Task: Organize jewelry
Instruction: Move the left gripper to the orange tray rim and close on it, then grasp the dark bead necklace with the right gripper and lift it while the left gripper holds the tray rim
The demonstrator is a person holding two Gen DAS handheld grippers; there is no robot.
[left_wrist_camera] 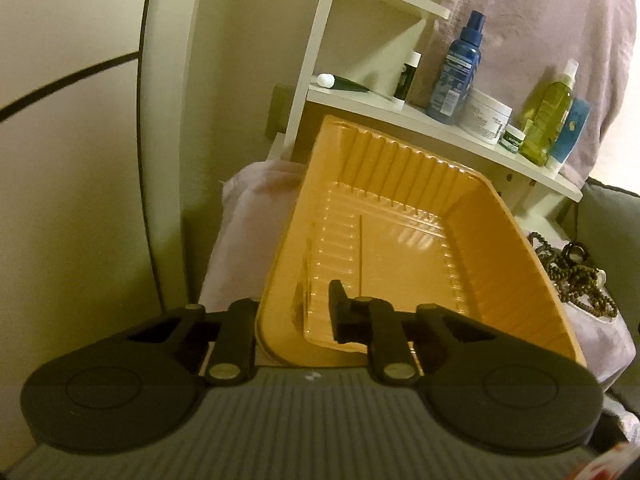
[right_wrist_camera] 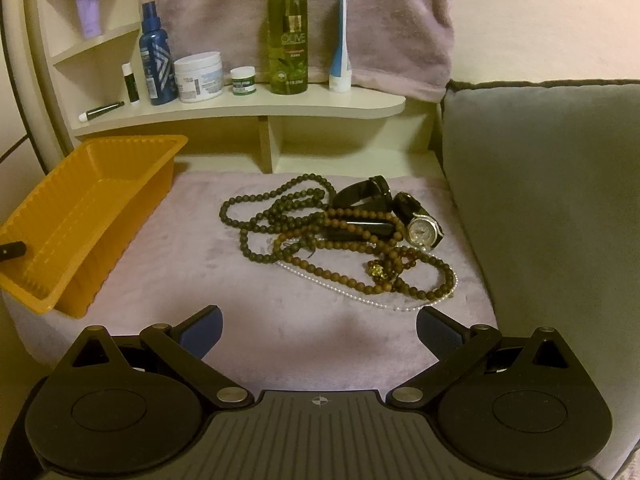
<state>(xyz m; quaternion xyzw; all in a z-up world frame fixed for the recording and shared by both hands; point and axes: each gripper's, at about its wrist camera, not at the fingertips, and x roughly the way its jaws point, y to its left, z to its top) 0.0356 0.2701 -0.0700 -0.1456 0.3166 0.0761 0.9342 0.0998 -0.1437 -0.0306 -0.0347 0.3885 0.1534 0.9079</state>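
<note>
An empty orange plastic tray [left_wrist_camera: 460, 256] fills the left wrist view, tilted. My left gripper [left_wrist_camera: 296, 320] is shut on its near wall, one finger inside and one outside. In the right wrist view the same tray [right_wrist_camera: 132, 192] sits at the left on a pale pink cloth [right_wrist_camera: 192, 264]. A tangle of dark and brown bead necklaces [right_wrist_camera: 320, 236] lies mid-cloth with a thin white pearl strand [right_wrist_camera: 360, 298], a gold charm [right_wrist_camera: 378, 270], a black bracelet [right_wrist_camera: 362, 192] and a wristwatch [right_wrist_camera: 422, 234]. My right gripper [right_wrist_camera: 318, 330] is open and empty, just short of the pile.
A white shelf [right_wrist_camera: 248, 110] behind the cloth carries an olive oil bottle [right_wrist_camera: 288, 36], a blue spray bottle [right_wrist_camera: 156, 64], white jars [right_wrist_camera: 199, 76] and tubes [right_wrist_camera: 339, 40]. A grey cushion [right_wrist_camera: 540, 200] bounds the right side. A pink towel [right_wrist_camera: 360, 16] hangs behind.
</note>
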